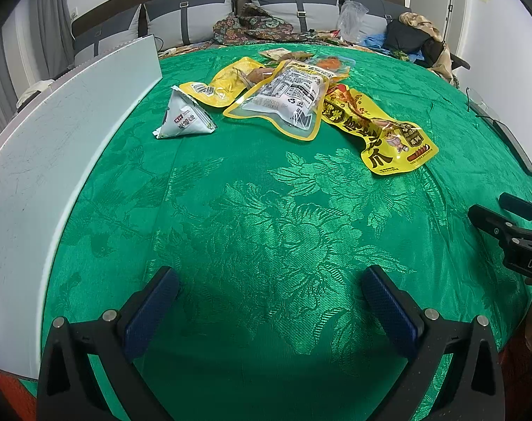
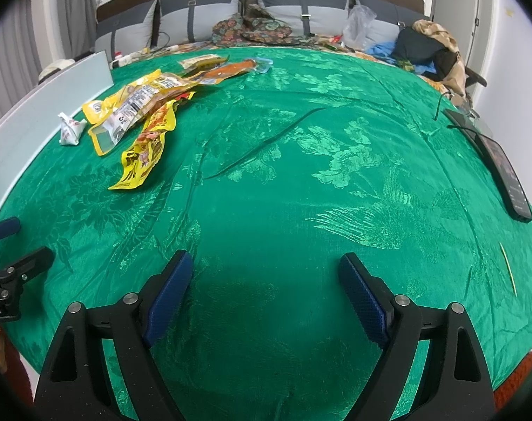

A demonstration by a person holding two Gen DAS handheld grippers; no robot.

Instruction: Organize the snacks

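Both pairs of fingers stood spread apart with nothing between them: the left gripper (image 1: 271, 310) hung low over a bare stretch of the green cloth (image 1: 266, 217), and the right gripper (image 2: 266, 293) did the same just beside it, its blue pads (image 2: 169, 293) clear of any packet. Outward from the fingers, the near half of the surface held no snacks at all. The snacks lay well apart from both grippers, in a loose heap toward the far left of the surface: a white triangular packet (image 1: 183, 117) nearest the white board (image 1: 55, 133) that stood along the left edge, a clear pouch with a yellow border (image 1: 287, 100) lying over a yellow packet (image 1: 218, 86), a long yellow packet with red print (image 1: 378, 129) trailing toward the near side, and an orange packet (image 2: 230, 69) with one or two more behind it, too small to tell apart. A dark phone (image 2: 504, 172) lay at the right edge, away from everything else. Judging by the overlapping, unsorted heap and the empty fingers, the organizing looked hardly begun: nothing appeared grouped or lined up, and every packet remained to be picked out and placed.
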